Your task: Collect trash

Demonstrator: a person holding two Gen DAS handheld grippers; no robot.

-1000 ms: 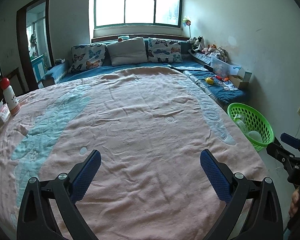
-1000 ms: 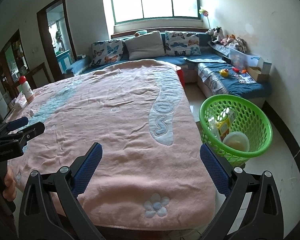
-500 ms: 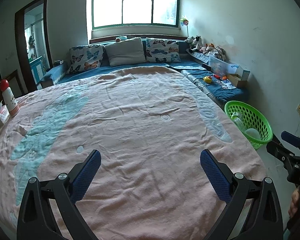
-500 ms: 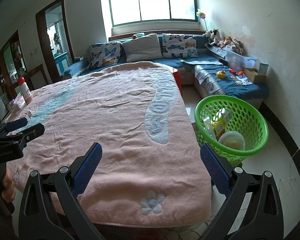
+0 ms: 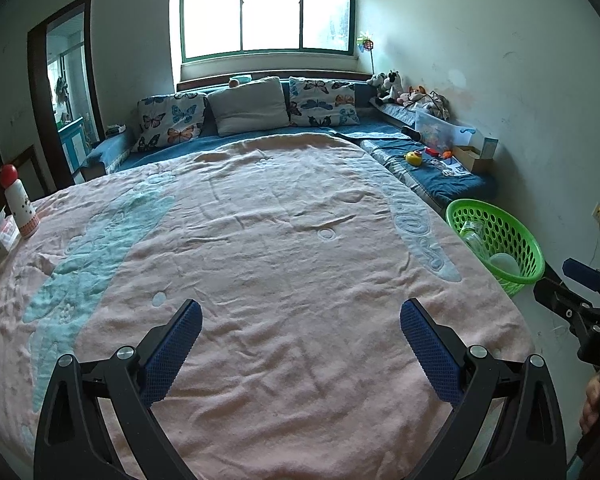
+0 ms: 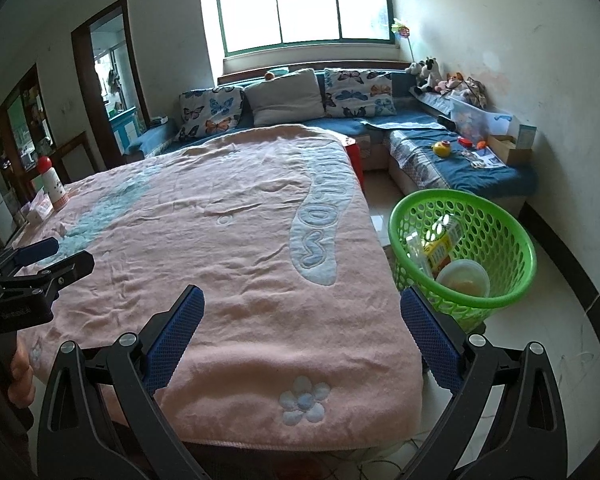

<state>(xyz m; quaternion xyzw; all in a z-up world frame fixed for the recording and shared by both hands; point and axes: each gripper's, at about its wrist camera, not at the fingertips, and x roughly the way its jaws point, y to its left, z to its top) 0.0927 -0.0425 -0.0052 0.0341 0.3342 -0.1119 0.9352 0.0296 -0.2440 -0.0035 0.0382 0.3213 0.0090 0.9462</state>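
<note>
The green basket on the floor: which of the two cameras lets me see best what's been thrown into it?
The right wrist view. It looks down into the green basket, showing a yellow carton, a round plastic tub and clear packaging. The left wrist view catches the same basket from the side, partly behind the pink blanket, with only pale contents showing.

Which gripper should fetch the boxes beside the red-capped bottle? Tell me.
Probably left. The boxes and bottle lie at the blanket's left edge, the left gripper's side; the right gripper is by the basket.
</note>
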